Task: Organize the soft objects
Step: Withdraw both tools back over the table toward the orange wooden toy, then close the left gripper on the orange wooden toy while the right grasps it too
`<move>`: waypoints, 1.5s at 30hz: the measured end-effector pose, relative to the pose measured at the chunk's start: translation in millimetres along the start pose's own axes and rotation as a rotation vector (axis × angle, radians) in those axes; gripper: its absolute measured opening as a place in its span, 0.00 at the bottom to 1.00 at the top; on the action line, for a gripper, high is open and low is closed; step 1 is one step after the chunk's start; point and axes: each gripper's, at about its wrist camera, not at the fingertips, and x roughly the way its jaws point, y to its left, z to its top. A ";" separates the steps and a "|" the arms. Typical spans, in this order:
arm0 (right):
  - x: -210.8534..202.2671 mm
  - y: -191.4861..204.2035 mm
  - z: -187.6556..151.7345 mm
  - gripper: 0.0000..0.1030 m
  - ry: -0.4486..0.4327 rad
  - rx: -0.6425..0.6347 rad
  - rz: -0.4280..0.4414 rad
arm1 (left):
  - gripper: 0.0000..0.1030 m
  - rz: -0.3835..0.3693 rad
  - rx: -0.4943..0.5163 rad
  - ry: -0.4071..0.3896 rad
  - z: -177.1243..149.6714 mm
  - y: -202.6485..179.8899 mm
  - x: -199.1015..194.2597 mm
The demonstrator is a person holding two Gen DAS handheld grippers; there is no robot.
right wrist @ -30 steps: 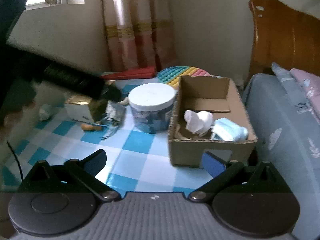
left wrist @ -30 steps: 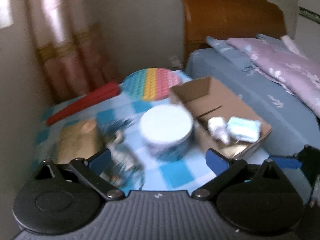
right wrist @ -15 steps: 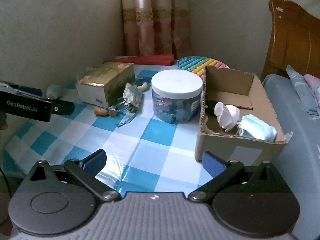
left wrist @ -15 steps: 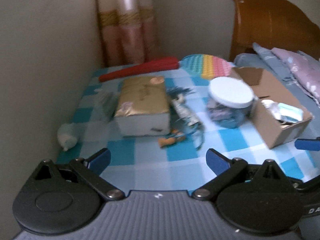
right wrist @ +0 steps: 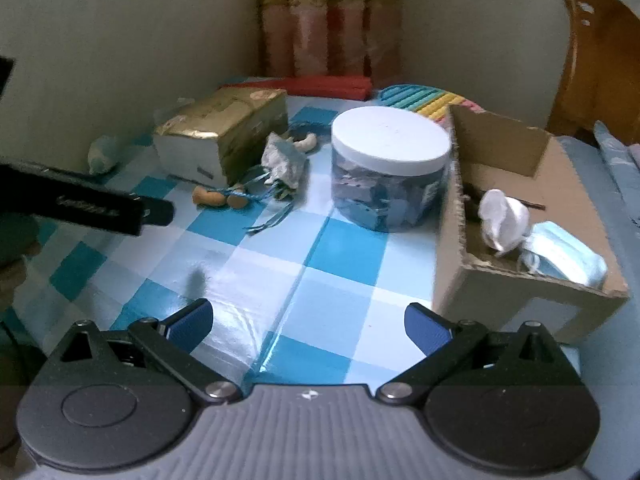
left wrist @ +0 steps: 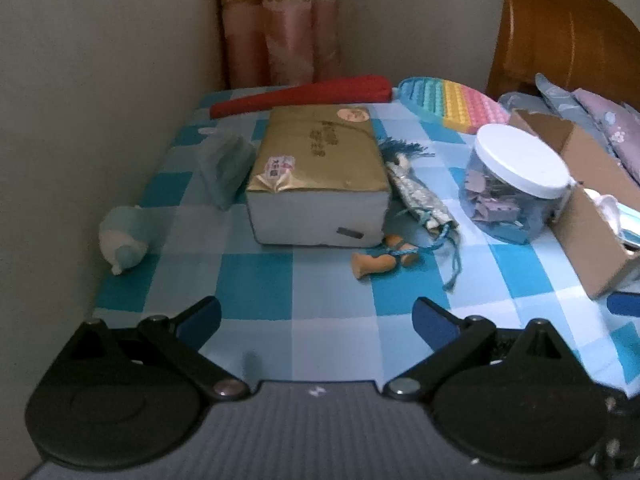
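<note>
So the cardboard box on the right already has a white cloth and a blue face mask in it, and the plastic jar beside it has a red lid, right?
Not quite: the plastic jar has a white lid, as the right wrist view shows. The rest holds: the cardboard box contains a white cloth and a blue face mask.

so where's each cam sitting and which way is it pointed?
Left wrist: on the left gripper, over the near table edge, facing the gold box and the wall corner; its own two open fingers show, plus a blue fingertip of the right gripper at the right edge.
Right wrist: on the right gripper, further right, facing the jar and the cardboard box; its own open fingers show, and the left gripper crosses at the left.
Shared: gold box, jar, cardboard box, checked tablecloth, curtain.
</note>
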 end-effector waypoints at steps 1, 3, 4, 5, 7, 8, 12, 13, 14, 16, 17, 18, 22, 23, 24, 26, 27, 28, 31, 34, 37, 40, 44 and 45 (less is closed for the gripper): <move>3.5 -0.1 0.7 1.00 0.006 -0.006 0.002 | 0.98 0.001 -0.004 0.004 0.8 -0.1 4.9; 10.5 1.0 1.1 1.00 0.017 -0.021 0.007 | 0.98 0.014 -0.009 0.014 2.9 -0.7 13.6; 13.9 1.3 1.3 1.00 0.023 -0.027 0.008 | 0.98 0.022 -0.010 0.018 4.1 -1.3 18.5; 16.8 1.7 1.4 1.00 0.028 -0.032 0.009 | 0.98 0.031 -0.013 0.022 5.4 -2.0 23.6; 22.6 2.6 1.7 1.00 0.034 -0.043 0.015 | 0.98 0.037 -0.020 0.033 7.4 -3.4 32.2; 24.8 2.9 1.8 1.00 0.037 -0.048 0.019 | 0.98 0.037 -0.026 0.037 8.2 -4.4 36.2; 31.7 4.7 1.3 1.00 0.042 -0.068 0.028 | 0.98 0.043 -0.031 0.048 9.5 -9.0 46.7; 34.0 5.1 1.4 1.00 0.043 -0.070 0.029 | 0.98 0.047 -0.029 0.050 9.6 -10.2 48.7; 35.1 5.2 1.1 1.00 0.045 -0.068 0.033 | 0.98 0.051 -0.027 0.049 9.5 -11.0 50.0; 36.6 5.5 0.3 1.00 0.050 -0.062 0.043 | 0.98 0.062 -0.027 0.048 9.9 -11.6 52.3; 36.7 6.1 -0.2 1.00 0.046 -0.065 0.041 | 0.98 0.062 -0.030 0.049 10.1 -11.7 52.9; 37.1 6.8 -0.5 1.00 0.046 -0.069 0.039 | 0.99 0.056 -0.035 0.049 11.0 -11.5 53.8; 37.5 8.6 -1.4 1.00 0.046 -0.083 0.036 | 0.99 0.033 -0.050 0.049 13.0 -13.4 57.2; 37.6 8.5 -1.3 1.00 0.046 -0.083 0.037 | 0.99 0.031 -0.050 0.048 13.4 -14.6 58.1; 37.6 8.5 -1.3 1.00 0.047 -0.083 0.037 | 0.99 0.034 -0.052 0.044 13.5 -15.5 58.4; 37.9 8.0 -1.1 1.00 0.048 -0.085 0.039 | 0.99 0.036 -0.055 0.040 14.0 -16.6 59.2; 38.1 8.1 -1.1 1.00 0.048 -0.087 0.040 | 0.99 0.038 -0.057 0.040 14.0 -15.7 59.2; 38.0 8.1 -1.2 1.00 0.047 -0.088 0.040 | 0.99 0.044 -0.063 0.042 14.0 -14.2 59.1; 38.6 8.5 -0.9 1.00 0.045 -0.091 0.045 | 0.99 0.064 -0.087 0.045 13.7 -6.7 58.5; 38.8 9.1 -1.2 1.00 0.041 -0.091 0.047 | 0.98 0.079 -0.104 0.050 12.6 -3.4 57.1; 38.7 8.6 -1.8 1.00 0.037 -0.089 0.048 | 0.93 0.076 -0.098 0.049 13.2 -8.5 56.3; 37.9 7.9 -2.7 1.00 0.034 -0.089 0.050 | 0.78 0.076 -0.072 0.028 13.1 -18.4 55.2; 37.9 7.5 -2.6 1.00 0.032 -0.096 0.056 | 0.59 0.054 -0.064 0.009 14.8 -29.0 53.3; 37.9 7.5 -2.5 1.00 0.030 -0.097 0.059 | 0.55 0.054 -0.062 0.005 15.4 -31.2 52.9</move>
